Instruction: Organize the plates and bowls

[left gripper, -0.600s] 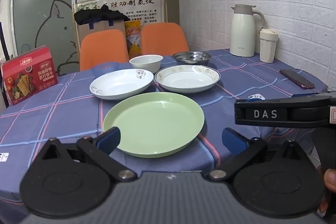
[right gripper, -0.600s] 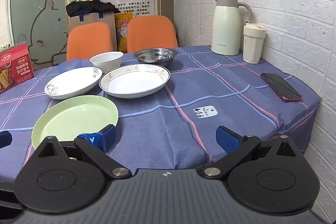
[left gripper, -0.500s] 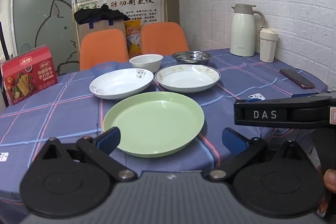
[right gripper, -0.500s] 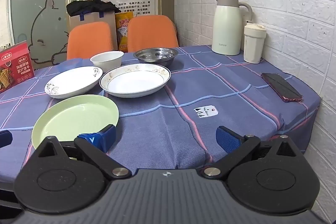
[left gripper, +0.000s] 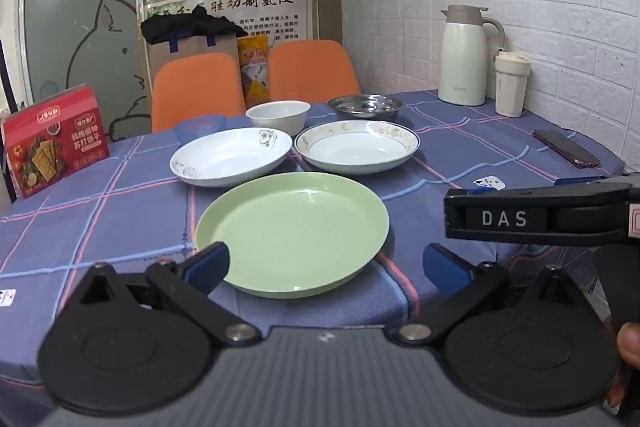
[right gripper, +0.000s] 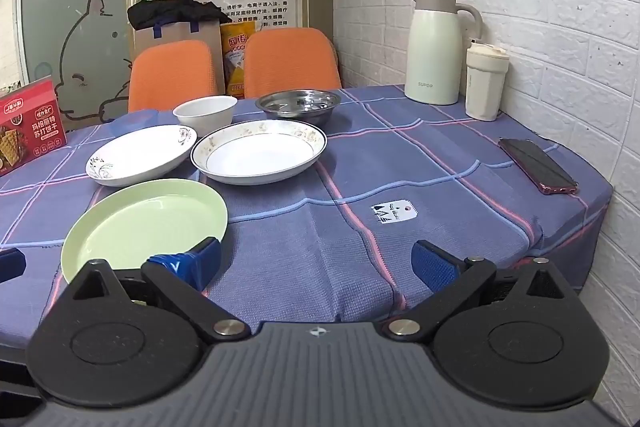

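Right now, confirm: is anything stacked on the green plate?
No, the green plate lies bare on the tablecloth, nothing on it.

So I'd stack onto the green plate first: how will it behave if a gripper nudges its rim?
The green plate looks like thin, glossy plastic, so probably light. On the woven tablecloth it may drag or bunch cloth. Its low rim likely tips up when pinched.

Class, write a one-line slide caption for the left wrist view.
Open left gripper poised at the green plate, two white plates, bowls and a steel dish behind on the checked tablecloth.
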Available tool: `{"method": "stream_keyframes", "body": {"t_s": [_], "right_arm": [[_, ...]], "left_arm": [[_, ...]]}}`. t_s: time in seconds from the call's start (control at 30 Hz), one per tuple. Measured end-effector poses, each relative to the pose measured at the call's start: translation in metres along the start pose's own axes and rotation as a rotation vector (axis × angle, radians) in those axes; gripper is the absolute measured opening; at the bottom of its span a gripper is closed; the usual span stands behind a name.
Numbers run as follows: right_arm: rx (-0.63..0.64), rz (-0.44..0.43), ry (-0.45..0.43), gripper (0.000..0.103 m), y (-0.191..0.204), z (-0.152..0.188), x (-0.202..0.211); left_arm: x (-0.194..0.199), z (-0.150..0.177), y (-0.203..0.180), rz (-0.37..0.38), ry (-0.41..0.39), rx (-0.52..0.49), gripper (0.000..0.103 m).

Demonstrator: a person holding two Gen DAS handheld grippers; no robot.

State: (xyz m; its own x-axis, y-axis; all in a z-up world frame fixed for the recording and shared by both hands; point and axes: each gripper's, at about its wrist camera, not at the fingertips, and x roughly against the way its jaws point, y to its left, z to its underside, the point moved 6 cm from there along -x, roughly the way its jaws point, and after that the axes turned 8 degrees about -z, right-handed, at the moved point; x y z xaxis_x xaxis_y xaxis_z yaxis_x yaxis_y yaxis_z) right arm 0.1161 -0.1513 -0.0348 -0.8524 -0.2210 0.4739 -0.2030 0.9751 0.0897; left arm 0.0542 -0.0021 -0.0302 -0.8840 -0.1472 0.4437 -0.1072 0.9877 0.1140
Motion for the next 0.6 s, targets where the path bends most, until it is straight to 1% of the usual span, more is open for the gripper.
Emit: {"method": "stream_keyframes", "body": {"t_s": [0.6], "right_arm": [[0.009, 0.000, -0.001, 0.090, 0.0039, 0.0010, 0.0006]], "left_arm": [[-0.0023, 0.0027, 0.0041, 0.004, 0.005, -0.001, 0.103]]}}
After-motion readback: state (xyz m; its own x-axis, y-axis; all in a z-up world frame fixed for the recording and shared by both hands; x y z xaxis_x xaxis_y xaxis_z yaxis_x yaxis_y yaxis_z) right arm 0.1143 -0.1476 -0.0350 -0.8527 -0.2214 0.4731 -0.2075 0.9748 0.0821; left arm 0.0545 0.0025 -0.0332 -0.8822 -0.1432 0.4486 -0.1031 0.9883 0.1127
